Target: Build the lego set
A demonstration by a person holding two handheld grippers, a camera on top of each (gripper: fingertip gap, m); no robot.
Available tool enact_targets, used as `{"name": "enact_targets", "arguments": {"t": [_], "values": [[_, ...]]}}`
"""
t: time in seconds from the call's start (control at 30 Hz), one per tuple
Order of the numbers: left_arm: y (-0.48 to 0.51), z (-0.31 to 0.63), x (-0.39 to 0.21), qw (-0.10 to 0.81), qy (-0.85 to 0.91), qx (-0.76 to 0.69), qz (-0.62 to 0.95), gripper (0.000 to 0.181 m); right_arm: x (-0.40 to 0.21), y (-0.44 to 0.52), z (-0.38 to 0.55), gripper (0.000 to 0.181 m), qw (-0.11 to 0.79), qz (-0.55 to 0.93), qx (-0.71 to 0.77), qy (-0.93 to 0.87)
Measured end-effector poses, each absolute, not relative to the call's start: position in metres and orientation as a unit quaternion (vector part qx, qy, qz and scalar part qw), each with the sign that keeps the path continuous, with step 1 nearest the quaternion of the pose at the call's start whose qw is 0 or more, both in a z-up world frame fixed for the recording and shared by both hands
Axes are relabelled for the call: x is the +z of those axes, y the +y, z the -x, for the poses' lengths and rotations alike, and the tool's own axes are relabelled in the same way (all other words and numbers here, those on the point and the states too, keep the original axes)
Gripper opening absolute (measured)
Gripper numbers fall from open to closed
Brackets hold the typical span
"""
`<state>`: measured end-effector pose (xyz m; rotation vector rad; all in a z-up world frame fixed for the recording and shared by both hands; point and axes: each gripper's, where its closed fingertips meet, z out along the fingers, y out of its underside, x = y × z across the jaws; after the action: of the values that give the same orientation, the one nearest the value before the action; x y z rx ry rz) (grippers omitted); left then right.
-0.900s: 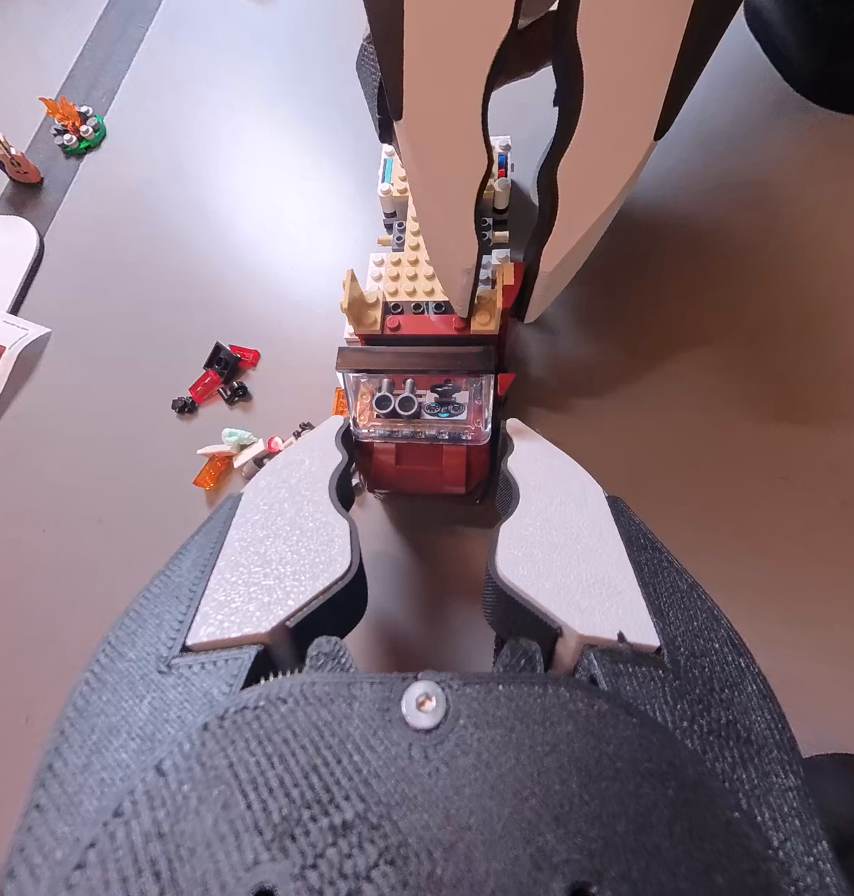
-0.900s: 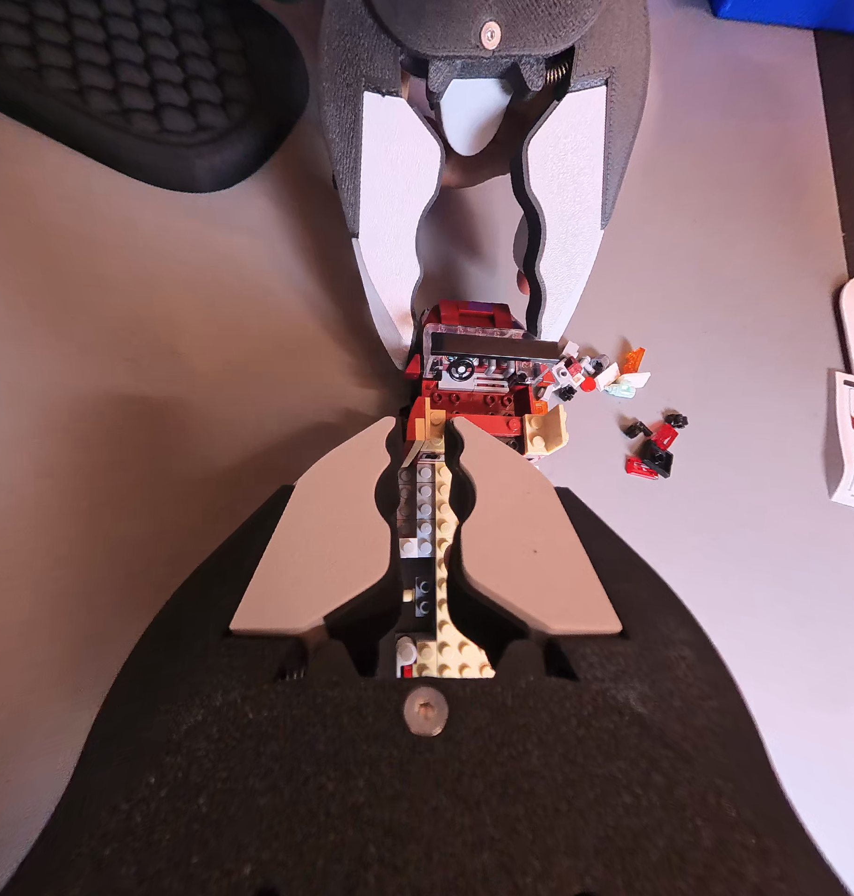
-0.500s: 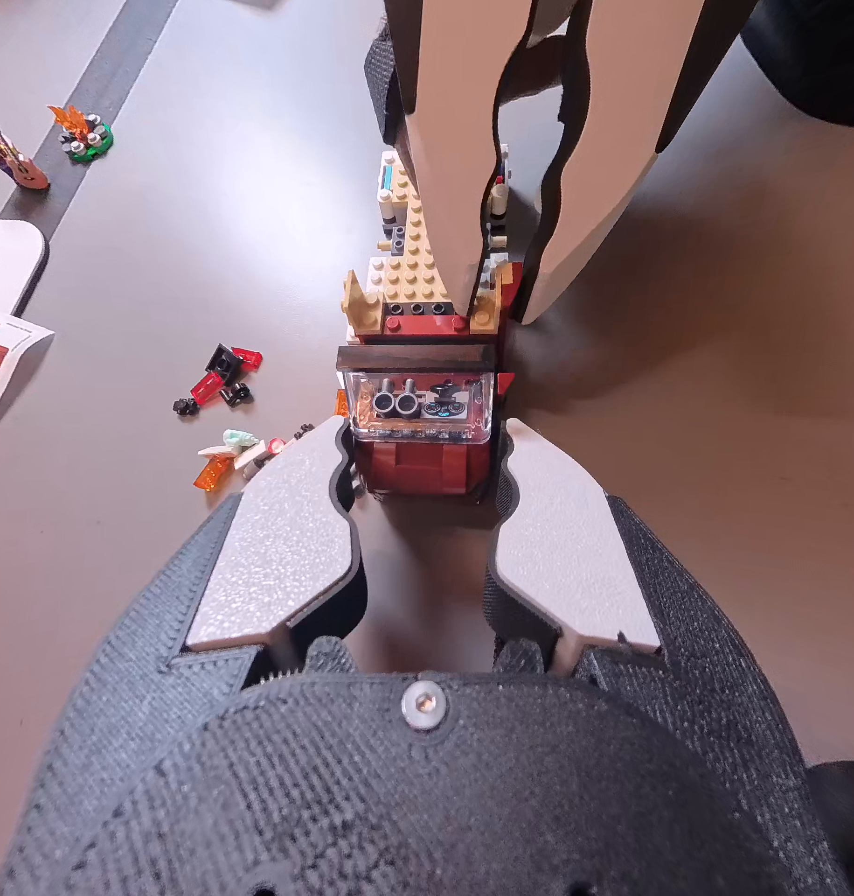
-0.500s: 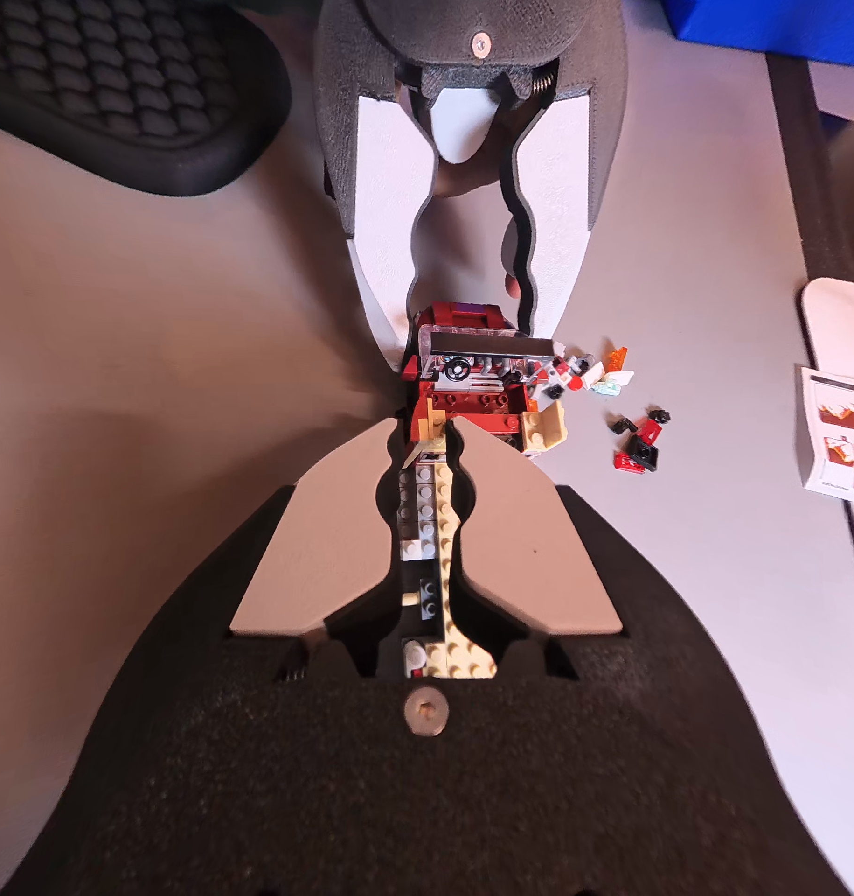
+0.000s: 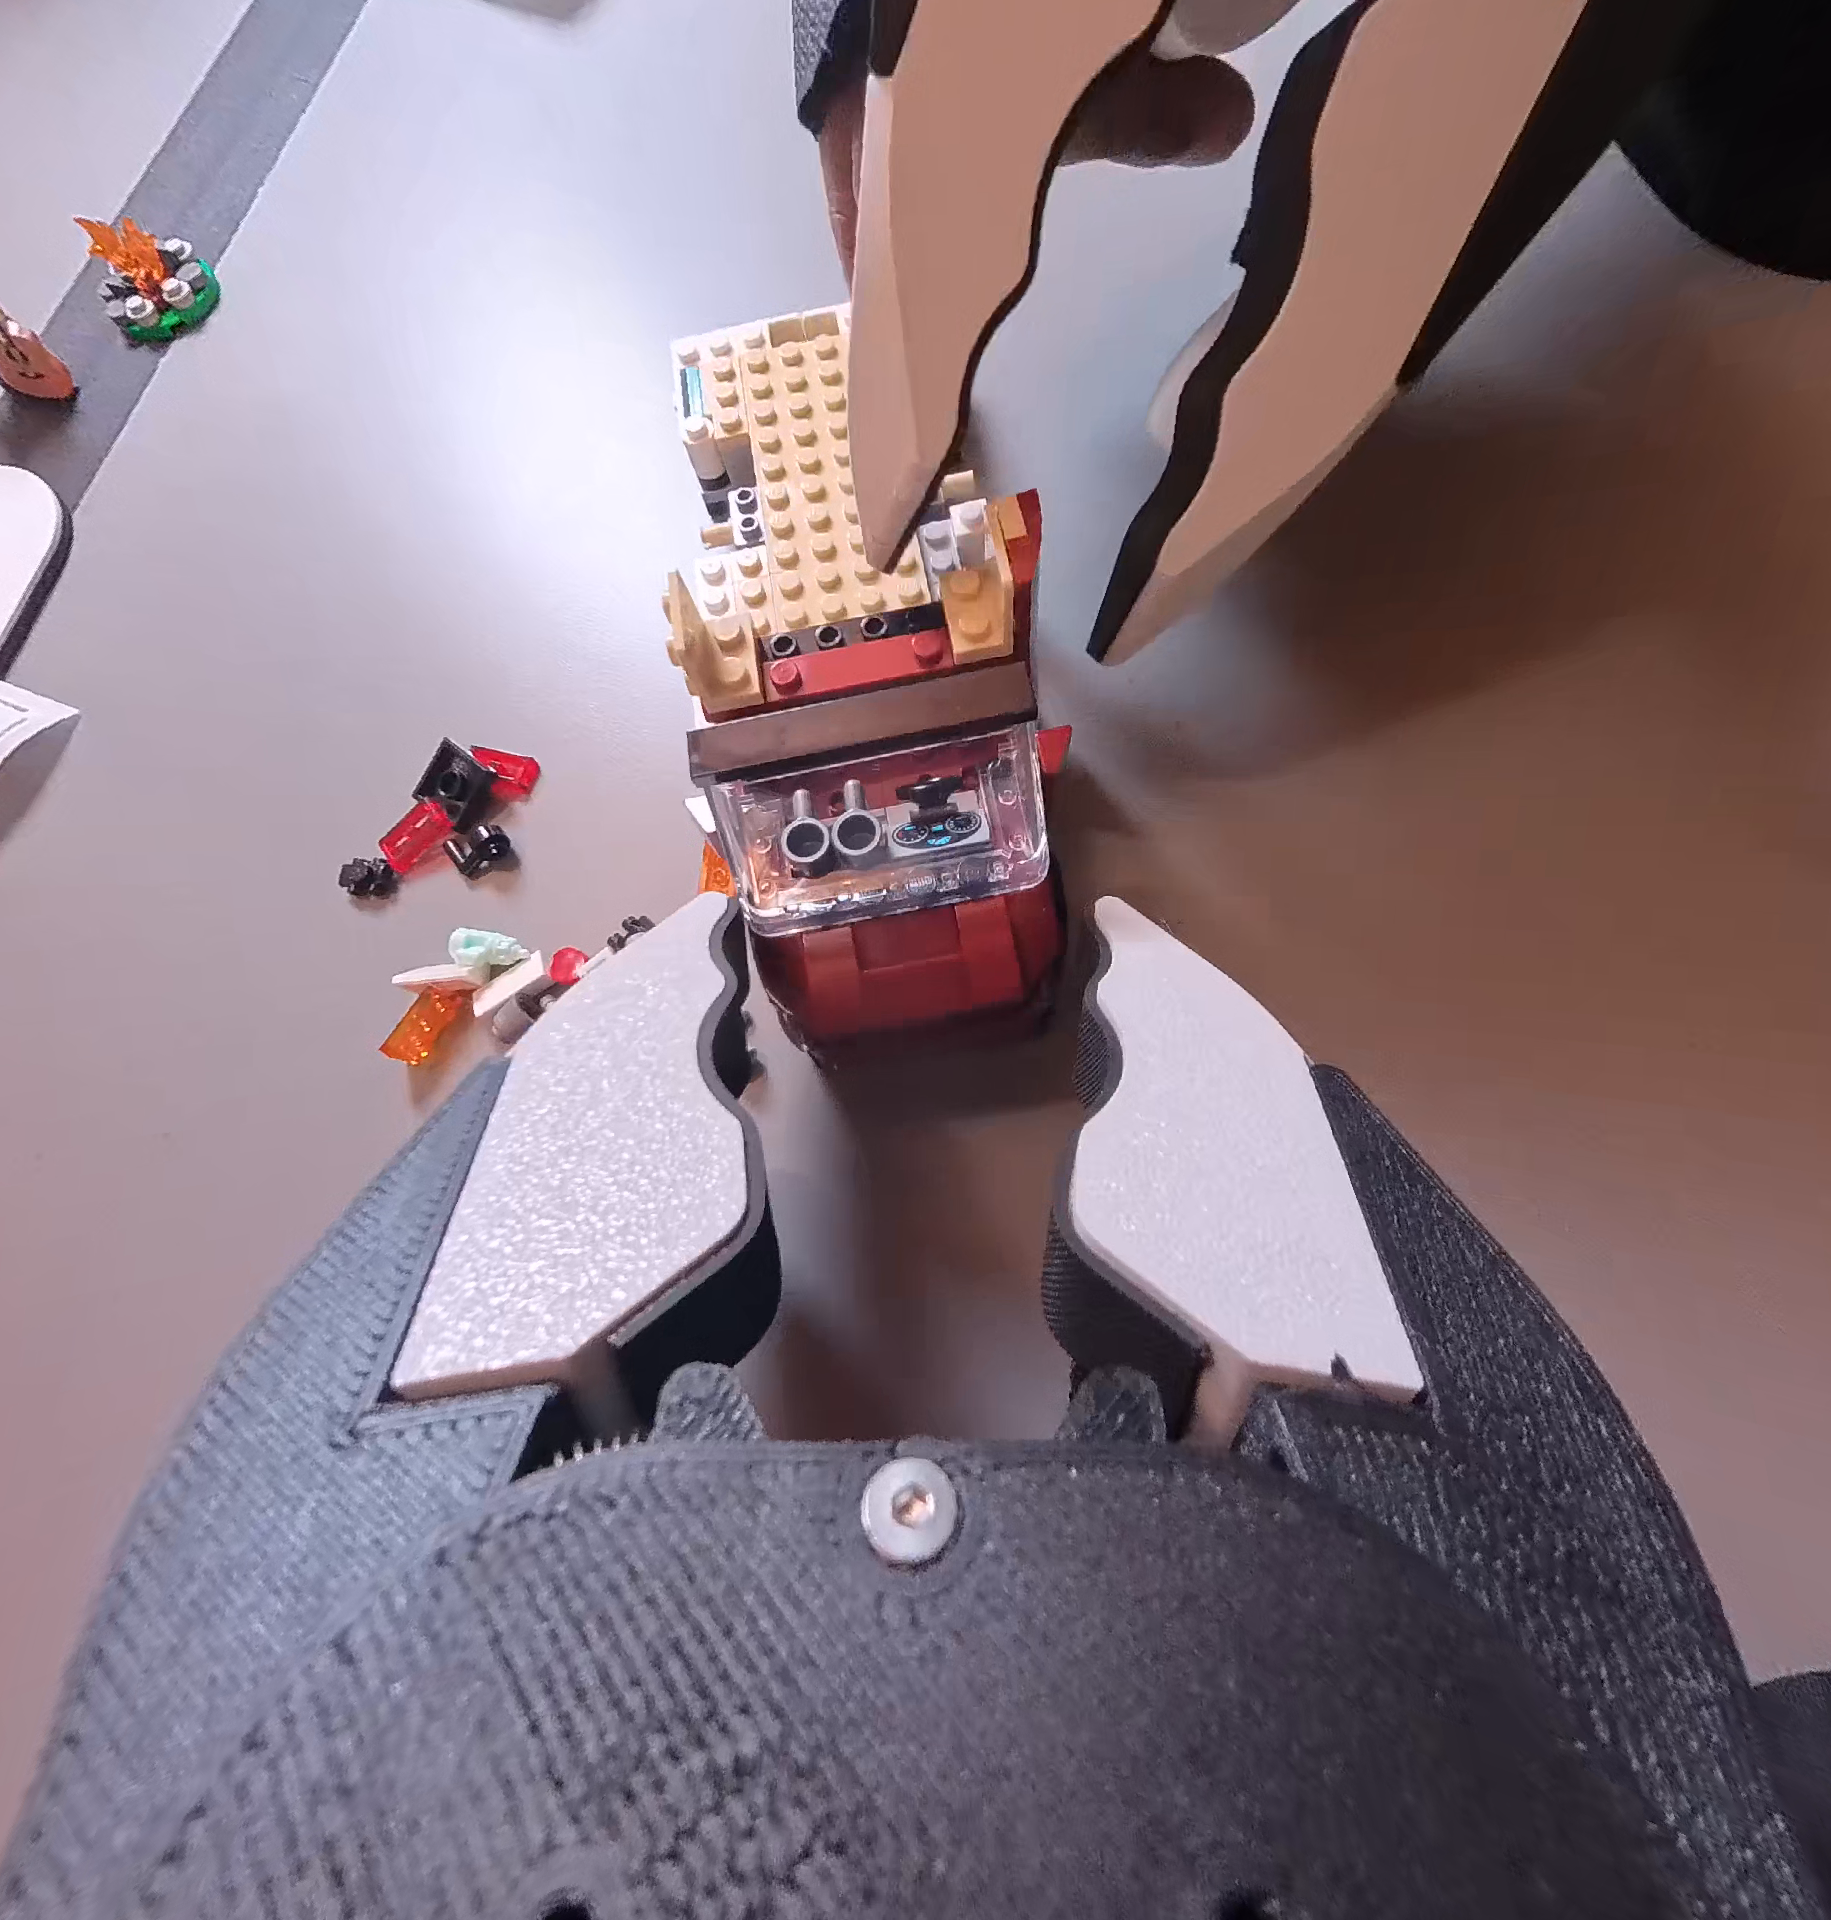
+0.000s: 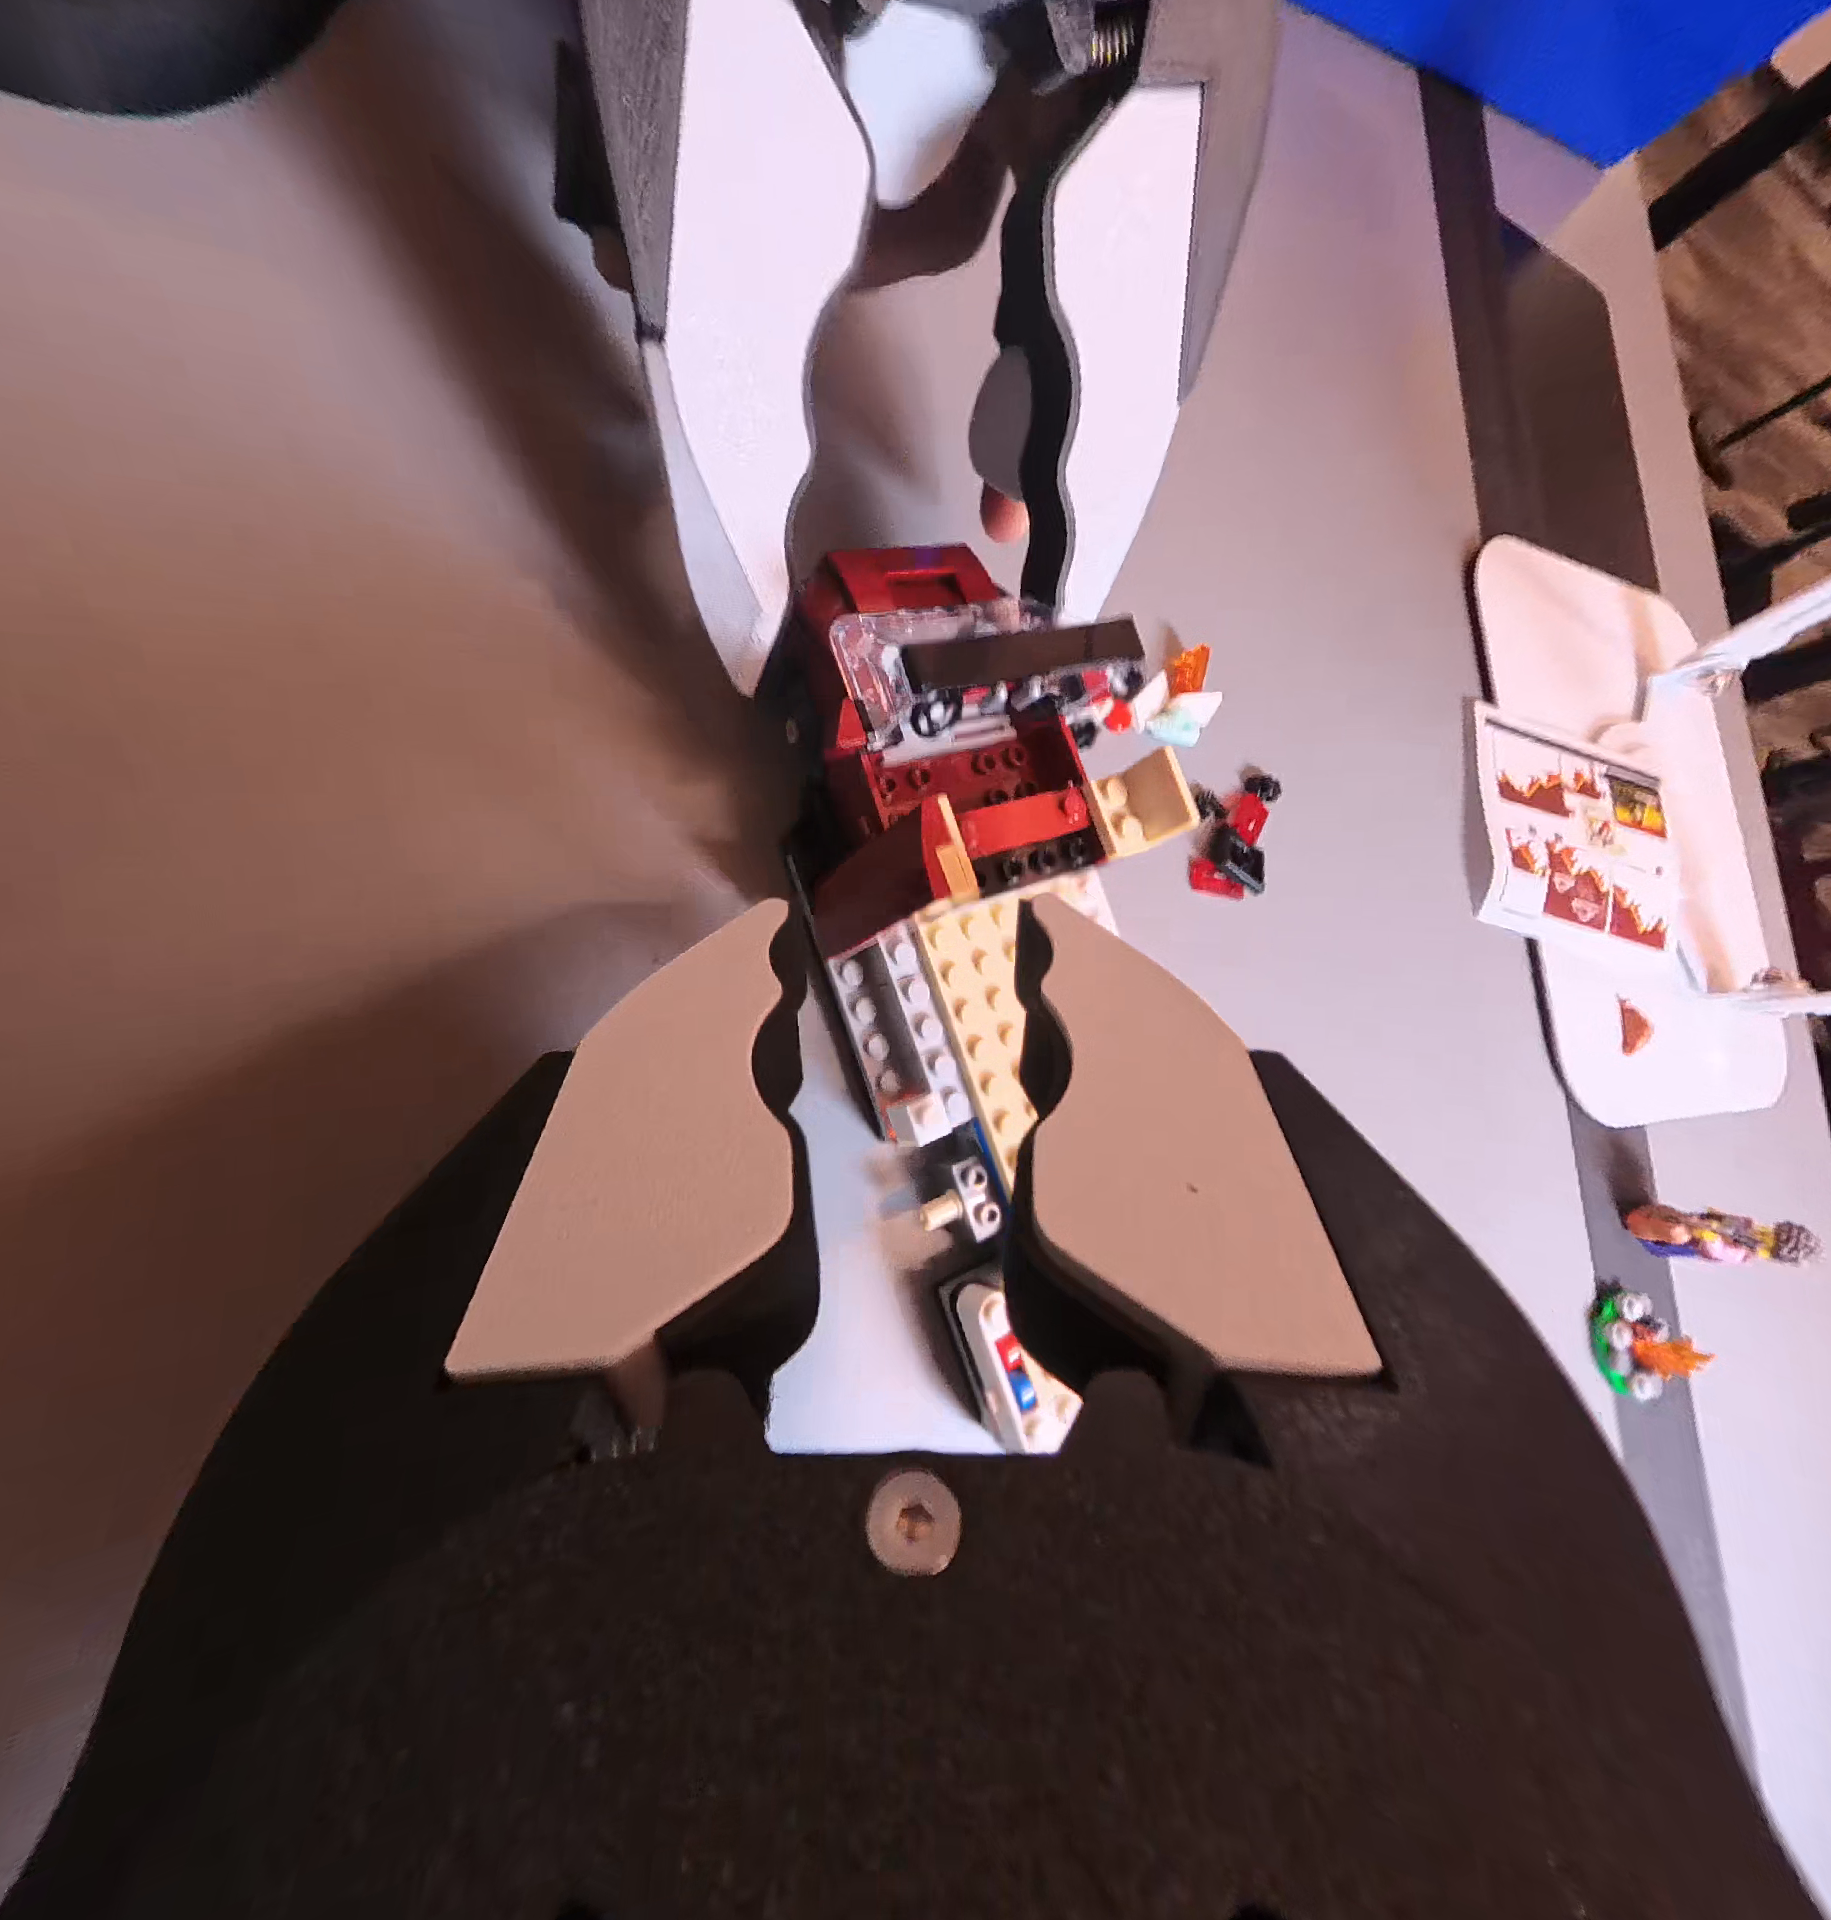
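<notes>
1. A half-built toy truck of dark red and tan bricks stands on a grey table. It has a clear windscreen at the front and a studded tan deck behind.
2. The left gripper has its fingers apart, one on each side of the truck's red nose. Whether they touch it cannot be told.
3. The right gripper hangs over the rear deck, its fingers apart and holding nothing. In the left wrist view, one finger's tip sits at the deck and the other stands clear beside the truck.
4. Done so far, it seems: cab, windscreen, dashboard and deck.
5. Still left: loose red, black, orange and white pieces lie just beside the truck, unattached.
6. An open instruction booklet rests on a white tray well apart.
7. A small campfire model and a figure look finished, near the table's edge.
</notes>
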<state>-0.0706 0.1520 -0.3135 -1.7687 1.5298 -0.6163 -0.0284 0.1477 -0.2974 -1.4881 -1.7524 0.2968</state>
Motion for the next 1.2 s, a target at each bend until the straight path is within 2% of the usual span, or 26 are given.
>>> {"name": "enact_targets", "arguments": {"t": [0.3,0.47,0.53,0.67,0.93,1.03,1.2], "values": [[0.146,0.061,-0.311,0.355,0.572,-0.254,0.695,0.058,-0.304,0.147,0.012,0.029,0.404,0.645,0.119,-0.637],[0.142,0.055,-0.318,0.35,0.557,-0.239,0.715,0.074,-0.307,0.142,0.002,0.029,0.413,0.668,0.122,-0.607],[0.151,0.053,-0.318,0.367,0.546,-0.212,0.722,0.065,-0.306,0.14,-0.001,0.029,0.417,0.671,0.125,-0.6],[0.155,0.051,-0.317,0.364,0.532,-0.208,0.735,0.062,-0.296,0.136,-0.009,0.029,0.429,0.673,0.131,-0.588],[0.142,0.043,-0.298,0.255,0.406,-0.388,0.788,0.062,-0.272,0.128,-0.025,0.029,0.442,0.677,0.19,-0.557],[0.135,0.04,-0.291,0.215,0.365,-0.448,0.787,0.061,-0.26,0.121,-0.025,0.029,0.404,0.684,0.243,-0.557],[0.127,0.035,-0.29,0.211,0.37,-0.469,0.774,0.061,-0.258,0.125,-0.022,0.029,0.315,0.683,0.255,-0.607]]}}
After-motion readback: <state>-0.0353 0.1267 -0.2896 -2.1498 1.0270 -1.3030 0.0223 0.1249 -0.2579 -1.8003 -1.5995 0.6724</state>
